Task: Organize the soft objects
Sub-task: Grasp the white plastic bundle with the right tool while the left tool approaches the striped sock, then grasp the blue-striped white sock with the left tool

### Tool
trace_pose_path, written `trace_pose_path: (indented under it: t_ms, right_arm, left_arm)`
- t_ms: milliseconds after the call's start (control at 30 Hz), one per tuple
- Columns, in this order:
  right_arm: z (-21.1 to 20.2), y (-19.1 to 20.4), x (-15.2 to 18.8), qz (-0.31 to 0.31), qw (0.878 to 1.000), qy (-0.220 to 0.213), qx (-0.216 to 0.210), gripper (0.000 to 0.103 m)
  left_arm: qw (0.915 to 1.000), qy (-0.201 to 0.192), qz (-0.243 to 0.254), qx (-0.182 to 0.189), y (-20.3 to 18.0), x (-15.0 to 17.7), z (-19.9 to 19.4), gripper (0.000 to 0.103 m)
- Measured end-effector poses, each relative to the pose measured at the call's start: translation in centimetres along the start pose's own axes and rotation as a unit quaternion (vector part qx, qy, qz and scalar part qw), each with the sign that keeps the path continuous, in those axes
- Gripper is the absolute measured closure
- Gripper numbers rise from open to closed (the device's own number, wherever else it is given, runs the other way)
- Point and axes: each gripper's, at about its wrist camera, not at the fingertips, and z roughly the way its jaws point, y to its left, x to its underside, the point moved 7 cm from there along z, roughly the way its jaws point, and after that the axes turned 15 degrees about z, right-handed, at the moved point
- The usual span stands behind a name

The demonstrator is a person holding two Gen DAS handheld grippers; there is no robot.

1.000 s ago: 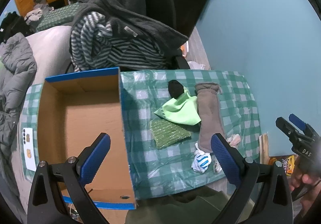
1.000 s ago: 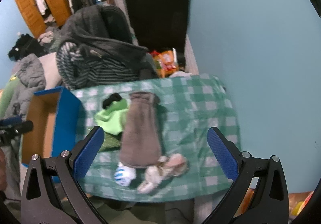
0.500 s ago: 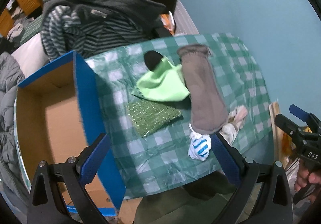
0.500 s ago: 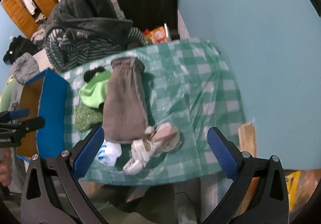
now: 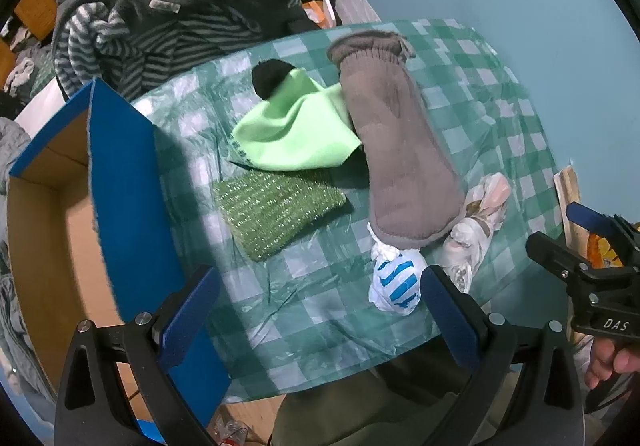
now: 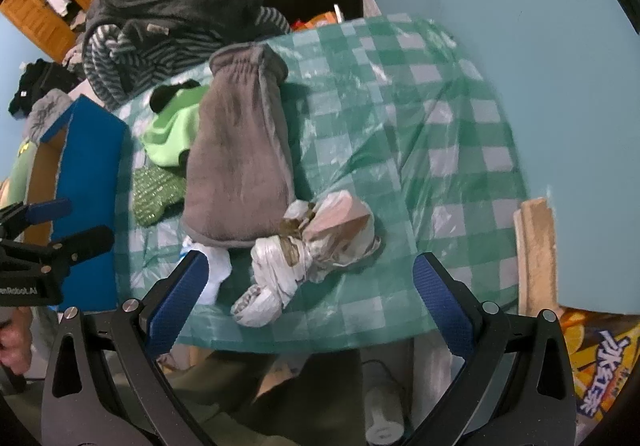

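Both grippers hang spread wide and empty over the table's near edge. The knotted white-and-tan bundle (image 6: 316, 242) lies just ahead of the right gripper (image 6: 310, 292), long axis slanting toward its left finger. The left gripper (image 5: 320, 310) is farther off, so the right is judged better placed.

Right gripper (image 5: 592, 242) body, seen from the left wrist view: white lettering "DAS". Left gripper (image 6: 56, 222) body, seen from the right wrist view: partly cut-off "enRobot.AI". Orange package (image 6: 600, 362) on floor: large white characters, not legible.
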Motion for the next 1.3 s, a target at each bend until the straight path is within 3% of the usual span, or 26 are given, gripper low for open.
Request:
trace_pose_path:
  t_ms: [533,800,1100,1300]
  right_arm:
    - [6.6,0.6,1.6,-0.020,0.998,0.057,0.025,0.006]
    - [8.2,-0.3,2.1,-0.019,0.996,0.082,0.035,0.019]
    - [7.7,-1.7,1.7,-0.003,0.994,0.105,0.004,0.050]
    - [6.2,-3.6,1.1,-0.001,0.996,0.085,0.002,0.054]
  left_arm:
    - [0.9996,0.022,0.000,0.018,-0.9,1.1,3.0,0.001]
    - [0.9988,0.032,-0.001,0.038,-2.4,0.9,4.0,0.001]
    - [0.9981,0.042,0.004,0.044,-3.7,0.6,5.2,0.001]
    - [0.9972,0.055,-0.015,0.047,-4.3,0.6,6.8,0.001]
